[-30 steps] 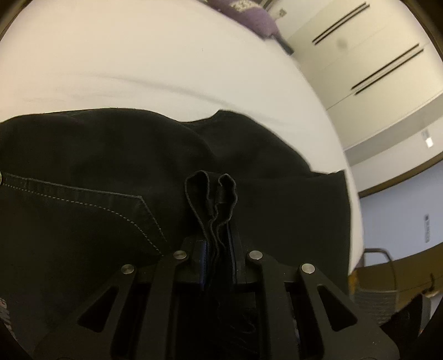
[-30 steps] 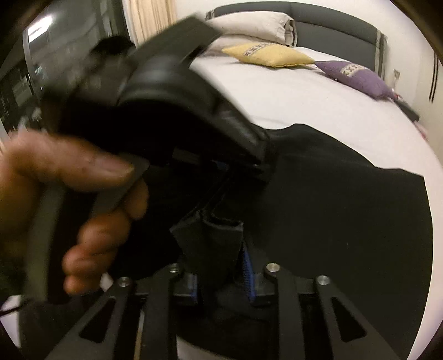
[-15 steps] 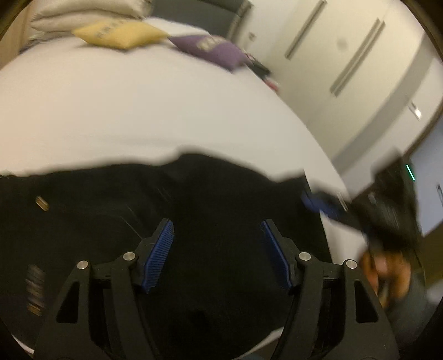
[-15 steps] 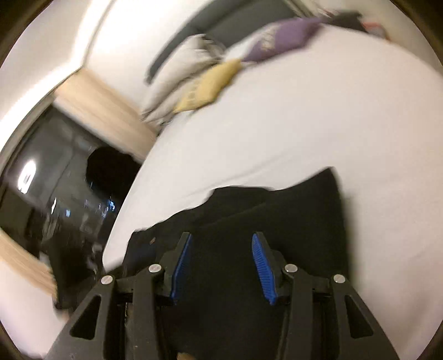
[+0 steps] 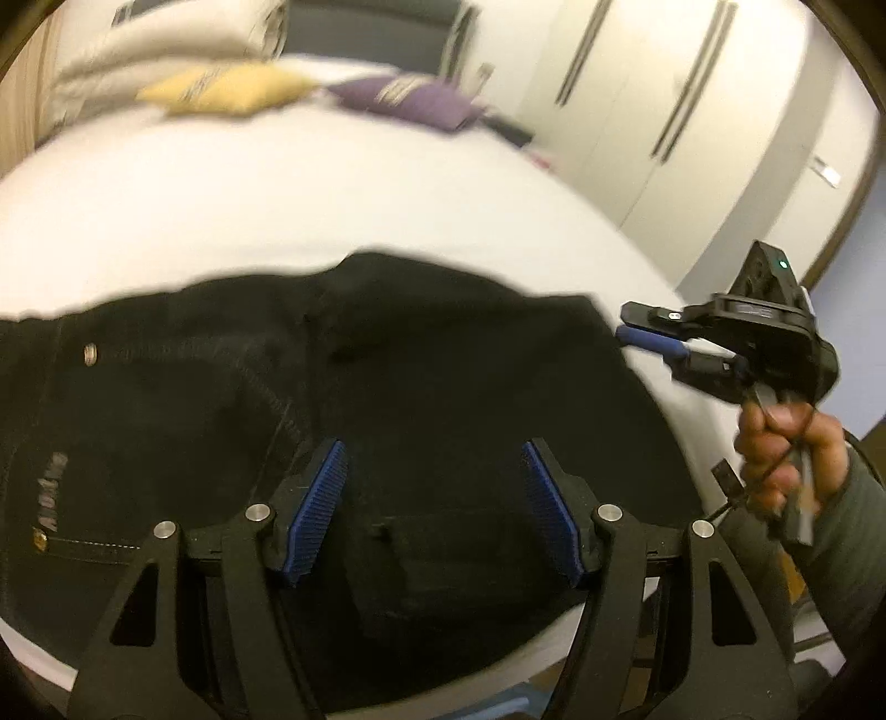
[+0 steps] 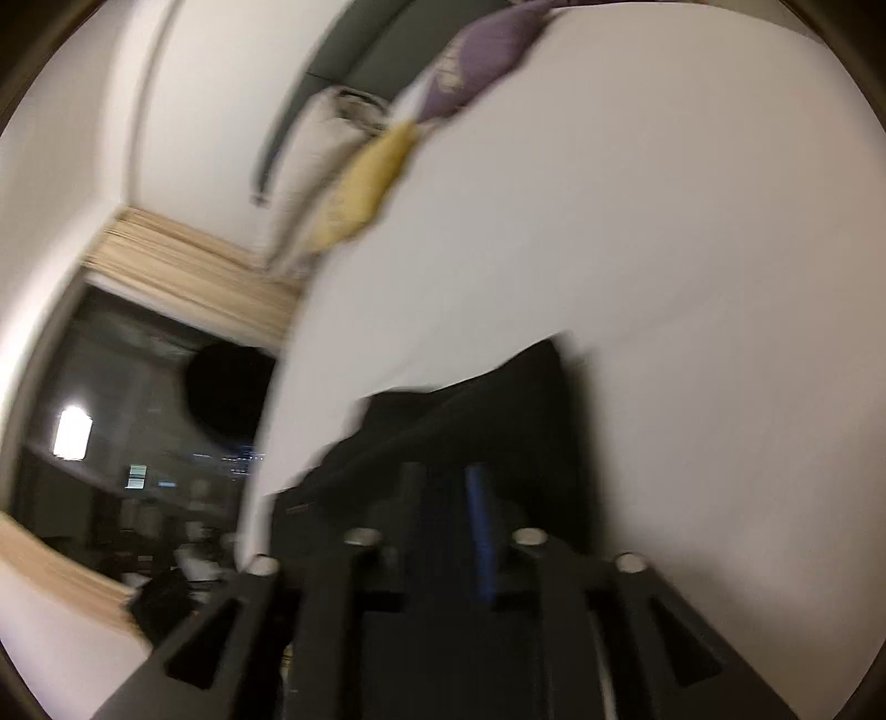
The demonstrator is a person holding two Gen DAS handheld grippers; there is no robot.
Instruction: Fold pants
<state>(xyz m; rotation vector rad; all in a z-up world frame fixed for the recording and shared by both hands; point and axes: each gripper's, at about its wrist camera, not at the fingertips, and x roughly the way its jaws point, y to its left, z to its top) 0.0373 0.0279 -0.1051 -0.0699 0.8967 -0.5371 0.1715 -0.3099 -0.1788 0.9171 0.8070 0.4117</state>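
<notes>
Two claws: left claw is hovering wide, empty, over pants; right claw (blurred) reading nearly closed, contents untellable. I'm risking snagging the fold.

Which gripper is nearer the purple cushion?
Right gripper, though not by much: it hangs off the pants' far corner. The left gripper hovers over their near part, farther from the purple cushion.

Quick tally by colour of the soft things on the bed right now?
Black pants: 1
Yellow cushion: 1
Purple cushion: 1
White pillows: blurred, at least 1
Total: at least 4, all on the white bed.
</notes>
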